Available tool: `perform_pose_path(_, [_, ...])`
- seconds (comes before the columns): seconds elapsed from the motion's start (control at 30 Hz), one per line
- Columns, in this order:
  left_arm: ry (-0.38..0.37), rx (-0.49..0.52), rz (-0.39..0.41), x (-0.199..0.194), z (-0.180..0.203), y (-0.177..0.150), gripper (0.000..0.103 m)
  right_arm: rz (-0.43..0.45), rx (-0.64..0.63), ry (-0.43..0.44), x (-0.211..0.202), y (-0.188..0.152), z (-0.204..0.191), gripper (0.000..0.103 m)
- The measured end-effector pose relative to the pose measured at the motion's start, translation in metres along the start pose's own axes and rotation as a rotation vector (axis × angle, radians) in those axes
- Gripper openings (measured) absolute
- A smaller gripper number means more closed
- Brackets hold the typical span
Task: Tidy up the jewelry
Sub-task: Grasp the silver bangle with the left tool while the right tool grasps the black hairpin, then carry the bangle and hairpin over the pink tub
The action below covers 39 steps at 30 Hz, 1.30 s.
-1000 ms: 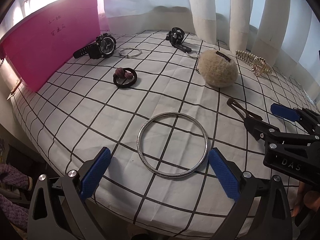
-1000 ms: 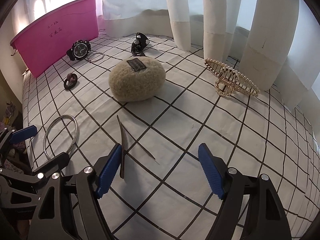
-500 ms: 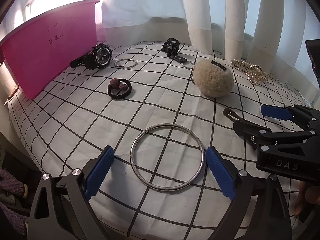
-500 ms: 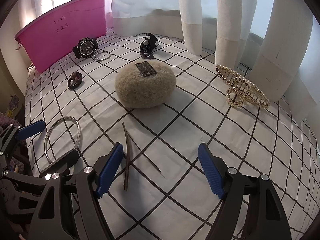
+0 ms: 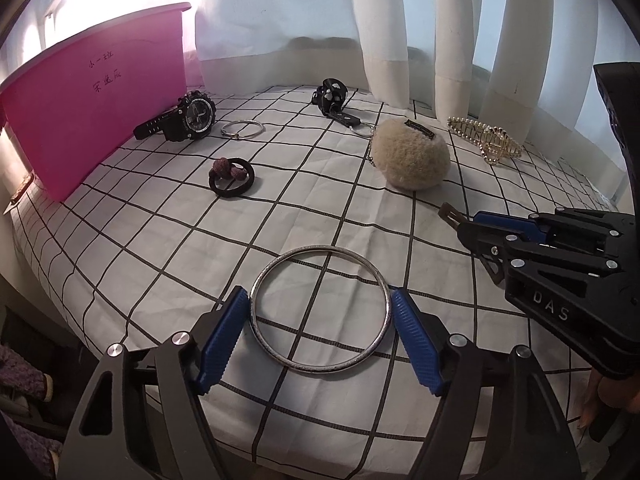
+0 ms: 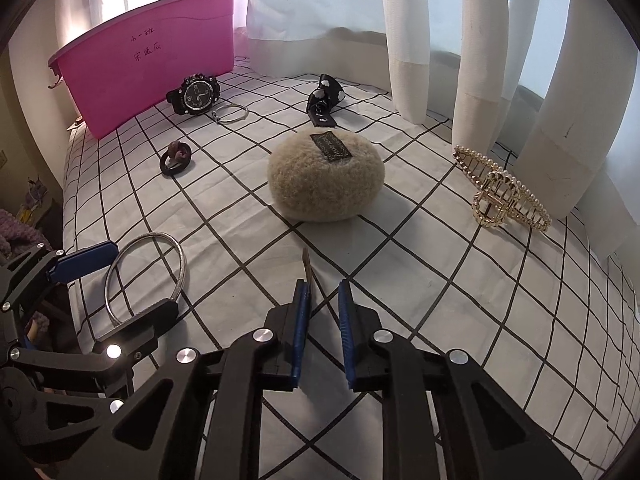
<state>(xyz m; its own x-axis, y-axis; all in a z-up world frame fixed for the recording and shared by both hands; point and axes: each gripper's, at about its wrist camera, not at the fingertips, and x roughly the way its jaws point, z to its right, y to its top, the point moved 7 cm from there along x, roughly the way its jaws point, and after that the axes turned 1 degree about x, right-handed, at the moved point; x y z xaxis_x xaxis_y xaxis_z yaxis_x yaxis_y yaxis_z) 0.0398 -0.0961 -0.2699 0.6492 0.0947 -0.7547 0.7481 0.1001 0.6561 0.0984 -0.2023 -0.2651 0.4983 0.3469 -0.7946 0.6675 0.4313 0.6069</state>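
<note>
A large silver bangle (image 5: 320,309) lies flat on the checked cloth between my left gripper's (image 5: 320,334) blue pads, which touch or nearly touch its two sides. The bangle also shows in the right wrist view (image 6: 146,276). My right gripper (image 6: 323,316) has closed on a thin brown hair clip (image 6: 307,266), whose tip sticks out past the left pad; a narrow gap remains between the pads. The clip's tip shows in the left wrist view (image 5: 448,212). A pink bin (image 5: 96,96) stands at the far left.
On the cloth lie a black watch (image 5: 188,118), a small silver ring (image 5: 242,128), a black hair tie with beads (image 5: 231,174), a black keychain (image 5: 334,100), a fluffy beige pouch (image 5: 414,154) and a gold pearl claw clip (image 6: 500,192). White curtains hang behind.
Both grippers have closed in. The left pads came together onto the bangle's sides. The right pads closed from wide open onto the brown hair clip.
</note>
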Motion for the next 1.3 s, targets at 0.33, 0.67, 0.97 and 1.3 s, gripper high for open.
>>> perform_pose_path(0.33, [-0.018, -0.034, -0.012, -0.003, -0.011, 0.001, 0.071, 0.029, 0.059, 0.027, -0.009, -0.002, 0.000, 0.015])
perform_pose_path(0.67, [-0.006, -0.041, 0.011, -0.017, -0.022, 0.011, 0.071, 0.050, 0.087, 0.040, -0.024, 0.002, -0.006, 0.015])
perform_pose_path(0.97, [0.012, -0.037, 0.047, -0.050, -0.029, 0.041, 0.071, 0.081, 0.104, 0.054, -0.055, 0.022, -0.008, 0.015])
perform_pose_path(1.3, [0.089, -0.054, 0.112, -0.115, -0.056, 0.087, 0.071, 0.144, 0.049, 0.113, -0.102, 0.077, -0.033, 0.015])
